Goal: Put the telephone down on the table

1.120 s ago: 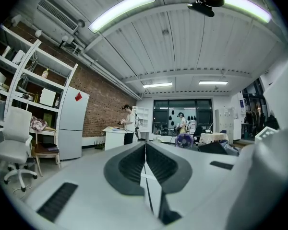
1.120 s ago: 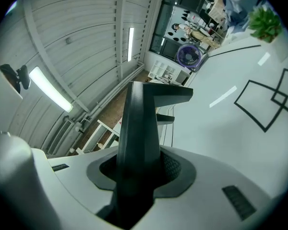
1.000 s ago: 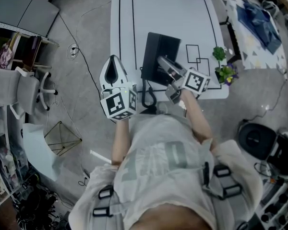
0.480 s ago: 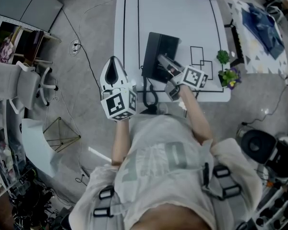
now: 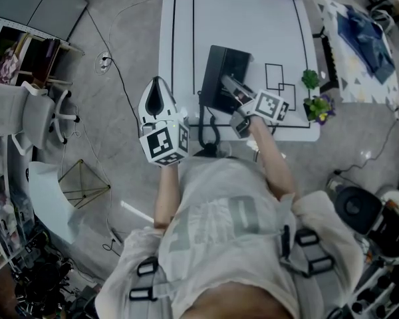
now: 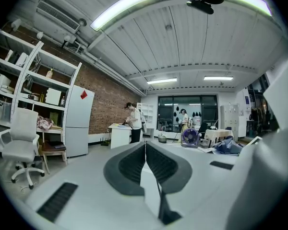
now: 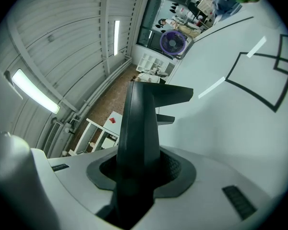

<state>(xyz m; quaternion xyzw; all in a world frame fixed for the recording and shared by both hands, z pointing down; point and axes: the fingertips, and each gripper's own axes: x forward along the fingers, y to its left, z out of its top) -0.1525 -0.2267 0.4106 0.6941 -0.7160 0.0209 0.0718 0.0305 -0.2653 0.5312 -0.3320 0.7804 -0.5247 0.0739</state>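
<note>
The telephone (image 5: 221,77), a black slab-shaped unit, is located over the near half of the table (image 5: 246,25), close to the near edge and between the long black line along the left edge and the outlined squares (image 5: 279,85) marked toward the right edge. Whether its underside is in contact with the table surface cannot be determined. Its dark cord (image 5: 207,135) is looped at the near edge of the table. The telephone (image 7: 140,123) is clamped by the right gripper (image 5: 230,87): in the right gripper view the black body is seated between the two pads of that gripper (image 7: 143,172), which are held partly apart by it and pressed against its sides, with the white table (image 7: 240,128) visible beyond. The left gripper (image 5: 157,92) is held off the left edge of the table, over the floor. In the left gripper view the jaws of this gripper (image 6: 145,150) are brought together with nothing between them. Two small potted plants (image 5: 314,102) are positioned at the near right corner of the table.
</note>
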